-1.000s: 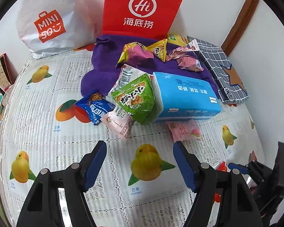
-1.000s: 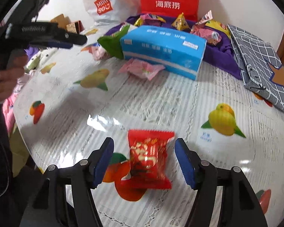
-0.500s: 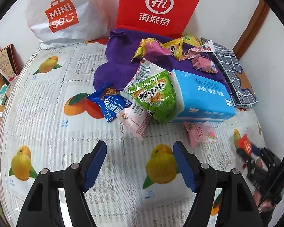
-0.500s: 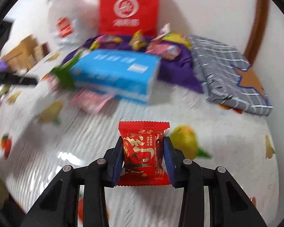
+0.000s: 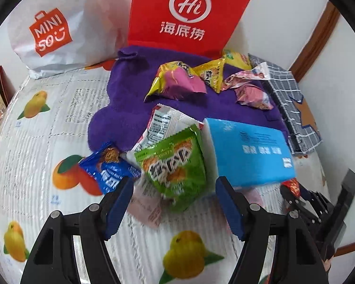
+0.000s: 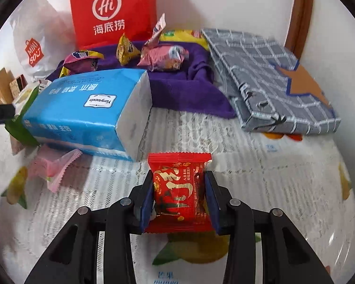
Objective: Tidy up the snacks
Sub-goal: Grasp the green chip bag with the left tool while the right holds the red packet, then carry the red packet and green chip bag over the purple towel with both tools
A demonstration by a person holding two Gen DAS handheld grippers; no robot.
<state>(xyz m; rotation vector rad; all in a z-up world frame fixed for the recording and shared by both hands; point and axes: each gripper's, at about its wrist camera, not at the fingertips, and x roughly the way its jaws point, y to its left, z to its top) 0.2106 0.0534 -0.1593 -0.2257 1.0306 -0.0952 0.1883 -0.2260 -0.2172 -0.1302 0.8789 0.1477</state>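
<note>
My right gripper point(image 6: 179, 179) is shut on a red snack packet point(image 6: 179, 189), held just above the fruit-print tablecloth point(image 6: 260, 177) in front of a blue tissue pack point(image 6: 87, 108). In the left wrist view the same gripper point(image 5: 303, 198) shows at the right edge with the red packet point(image 5: 292, 185). My left gripper point(image 5: 174, 184) is closing slightly, its pads touching nothing. A green snack bag point(image 5: 175, 165) lies between its fingertips, with a blue packet point(image 5: 108, 168) and a pink packet point(image 5: 144, 206) beside it. Several wrapped snacks point(image 5: 177, 80) lie on a purple cloth point(image 5: 130, 108).
A red paper bag point(image 5: 189, 11) and a white shopping bag point(image 5: 54, 23) stand against the back wall. A grey checked cloth point(image 6: 272, 80) lies folded at the right. Another pink packet point(image 6: 52, 168) rests left of the tissue pack. Boxes point(image 6: 4, 85) sit at the far left.
My right gripper closed on the red packet, lifted it and carried it toward the tissue pack. My left gripper moved forward until the green bag lies between its fingers.
</note>
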